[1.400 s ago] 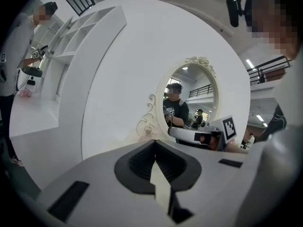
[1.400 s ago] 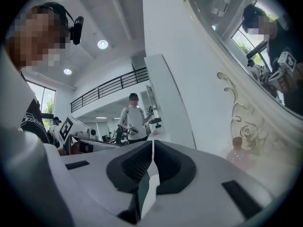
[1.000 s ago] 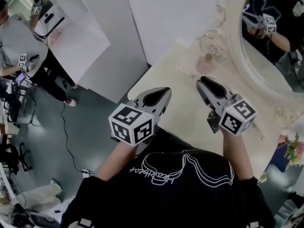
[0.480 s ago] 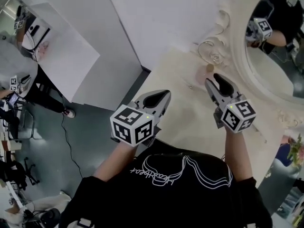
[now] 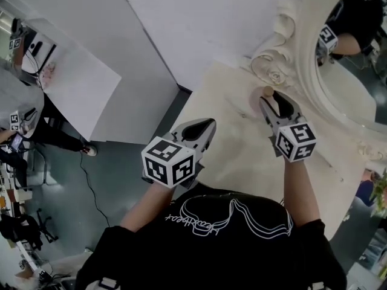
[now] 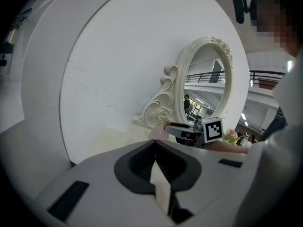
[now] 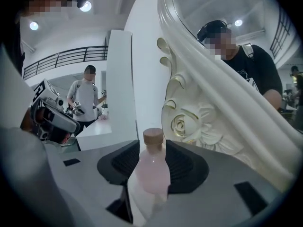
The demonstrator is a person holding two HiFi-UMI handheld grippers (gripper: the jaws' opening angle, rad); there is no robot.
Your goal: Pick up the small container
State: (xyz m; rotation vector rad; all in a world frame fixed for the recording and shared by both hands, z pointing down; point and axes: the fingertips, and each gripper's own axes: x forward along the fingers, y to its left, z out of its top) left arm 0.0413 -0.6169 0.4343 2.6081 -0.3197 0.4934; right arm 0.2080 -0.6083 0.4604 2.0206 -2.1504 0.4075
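The small container (image 5: 261, 96) is a pale pink bottle with a tan cap, standing upright on the cream table (image 5: 236, 147) at the foot of the ornate mirror frame. My right gripper (image 5: 272, 96) reaches up to it. In the right gripper view the bottle (image 7: 152, 167) stands between the dark pads (image 7: 187, 167), and the jaws are opening with the pads not pressing on it. My left gripper (image 5: 202, 125) hovers over the table's left edge, shut and holding nothing (image 6: 155, 144).
A white carved mirror frame (image 5: 283, 47) with its glass (image 5: 354, 71) rises right behind the bottle. The table's left edge drops to a grey floor (image 5: 121, 162). A white wall panel (image 5: 181, 23) stands at the back. People stand in the far left background.
My right gripper has moved forward toward the mirror's foot and now has the pink bottle between its jaws. The left gripper has stayed over the table's edge.
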